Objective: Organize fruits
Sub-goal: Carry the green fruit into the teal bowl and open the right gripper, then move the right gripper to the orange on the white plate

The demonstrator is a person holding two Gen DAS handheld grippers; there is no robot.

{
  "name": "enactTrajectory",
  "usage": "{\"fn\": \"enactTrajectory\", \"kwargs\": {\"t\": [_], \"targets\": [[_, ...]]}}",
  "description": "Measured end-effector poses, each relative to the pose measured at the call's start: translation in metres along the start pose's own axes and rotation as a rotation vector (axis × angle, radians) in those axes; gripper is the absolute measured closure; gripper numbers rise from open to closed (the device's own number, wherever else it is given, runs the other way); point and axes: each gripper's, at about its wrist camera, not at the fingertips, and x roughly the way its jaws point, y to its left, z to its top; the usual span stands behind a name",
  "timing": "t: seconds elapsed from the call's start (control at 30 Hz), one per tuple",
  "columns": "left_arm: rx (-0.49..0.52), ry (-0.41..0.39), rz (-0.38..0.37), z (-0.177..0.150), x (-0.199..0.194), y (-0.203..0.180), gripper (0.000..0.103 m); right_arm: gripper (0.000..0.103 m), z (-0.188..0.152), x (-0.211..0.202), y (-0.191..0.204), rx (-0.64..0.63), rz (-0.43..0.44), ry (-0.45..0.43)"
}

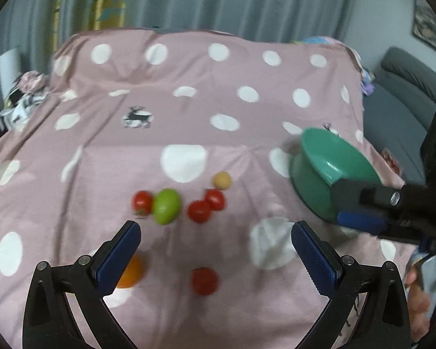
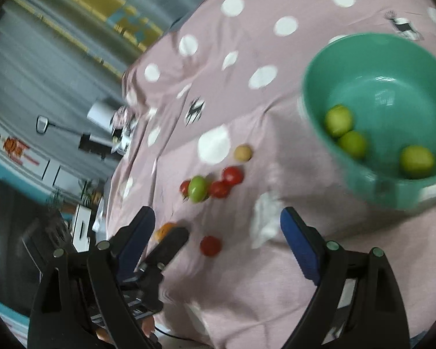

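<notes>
On the pink dotted cloth (image 1: 218, 133) lie a green fruit (image 1: 167, 206), several red tomatoes (image 1: 199, 210), a tan ball (image 1: 221, 180), an orange (image 1: 130, 273) and a lone tomato (image 1: 205, 280). My left gripper (image 1: 215, 226) hovers open above them, nothing between its fingers. The teal bowl (image 1: 308, 186) stands to the right. In the right wrist view the bowl (image 2: 407, 64) holds three green fruits (image 2: 338, 120). My right gripper (image 2: 216, 212) is open and empty, drawn back from the bowl. The green fruit (image 2: 197, 189) and the lone tomato (image 2: 210, 245) lie ahead of it.
Grey curtains hang behind the bed, and a grey sofa (image 1: 401, 93) stands past its right edge. My right gripper (image 1: 335, 203) reaches in beside the bowl in the left wrist view. A finger (image 2: 171, 240) of my left gripper shows at the lower left of the right wrist view.
</notes>
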Motion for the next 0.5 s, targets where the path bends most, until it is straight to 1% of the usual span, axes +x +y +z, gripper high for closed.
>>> {"fn": "enactTrajectory", "kwargs": {"t": [0.07,0.13,0.2,0.27,0.3,0.4,0.47,0.5], "targets": [[-0.019,0.002,0.03,-0.002,-0.006,0.013,0.0,0.014,-0.001,0.013,0.005,0.001,0.031,0.032],[-0.008,-0.007,0.084,-0.007,-0.01,0.025,0.0,0.014,-0.002,0.022,0.007,0.01,0.045,0.049],[-0.007,-0.021,0.1,-0.02,-0.013,0.039,0.0,0.014,-0.002,0.034,0.008,0.021,0.064,0.078],[0.002,0.032,0.121,-0.023,-0.007,0.048,0.0,0.014,-0.003,0.045,0.009,0.027,0.076,0.111],[0.004,0.043,0.131,-0.022,-0.005,0.051,0.0,0.014,-0.004,0.051,0.011,0.026,0.075,0.127],[-0.011,0.033,0.128,-0.02,-0.006,0.058,0.0,0.015,-0.009,0.064,0.016,0.007,0.053,0.172],[-0.027,0.026,0.161,-0.019,-0.007,0.065,0.0,0.017,-0.013,0.071,0.018,-0.015,0.029,0.196],[-0.055,0.03,0.182,-0.018,-0.006,0.071,0.0,0.017,-0.014,0.073,0.019,-0.025,0.02,0.203]]}}
